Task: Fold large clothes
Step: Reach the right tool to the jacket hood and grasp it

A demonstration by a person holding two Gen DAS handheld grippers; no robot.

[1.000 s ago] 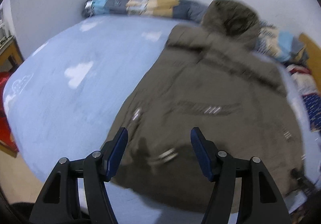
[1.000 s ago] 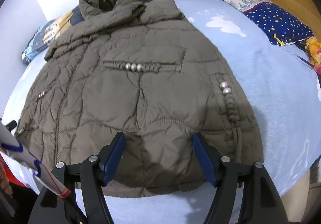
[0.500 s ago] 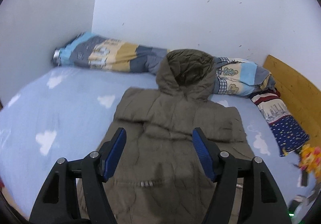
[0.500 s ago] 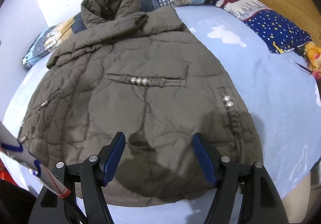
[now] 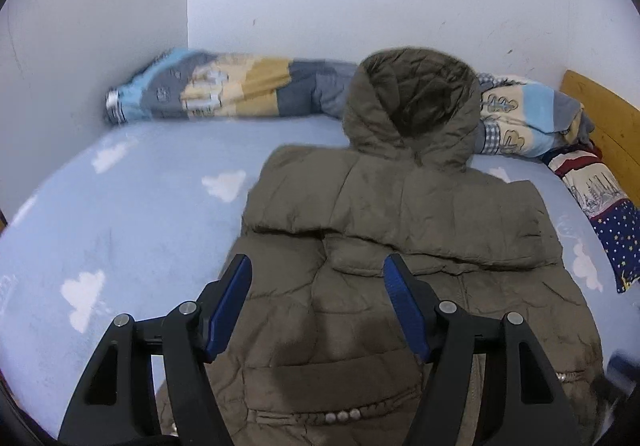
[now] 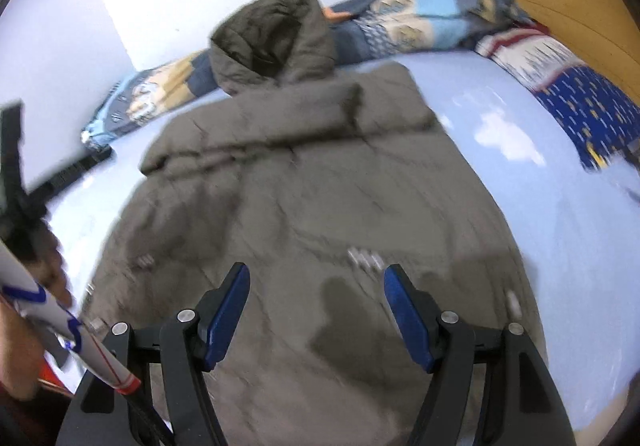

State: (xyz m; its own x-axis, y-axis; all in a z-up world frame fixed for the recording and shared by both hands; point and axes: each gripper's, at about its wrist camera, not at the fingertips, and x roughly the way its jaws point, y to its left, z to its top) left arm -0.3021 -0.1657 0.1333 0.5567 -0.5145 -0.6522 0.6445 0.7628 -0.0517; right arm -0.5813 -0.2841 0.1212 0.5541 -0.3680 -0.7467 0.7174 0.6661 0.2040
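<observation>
A large olive-brown quilted hooded jacket [image 5: 400, 246] lies flat on the light blue bed, sleeves folded across its chest, hood [image 5: 416, 106] toward the wall. It also shows in the right wrist view [image 6: 320, 186], blurred. My left gripper [image 5: 318, 278] is open and empty, held above the jacket's lower half. My right gripper [image 6: 316, 282] is open and empty, also above the jacket's lower part. Neither touches the cloth.
The bed [image 5: 120, 214] has a blue sheet with white clouds. A rolled patterned quilt [image 5: 224, 86] lies along the wall. A starry blue pillow [image 5: 612, 230] and wooden headboard [image 5: 608, 114] are at the right. The person's left hand and gripper handle [image 6: 24, 182] show at left.
The left gripper has tilted up and moved from the jacket's left hem to over its middle. The right gripper has lifted and swung, blurring its view. Both stay open.
</observation>
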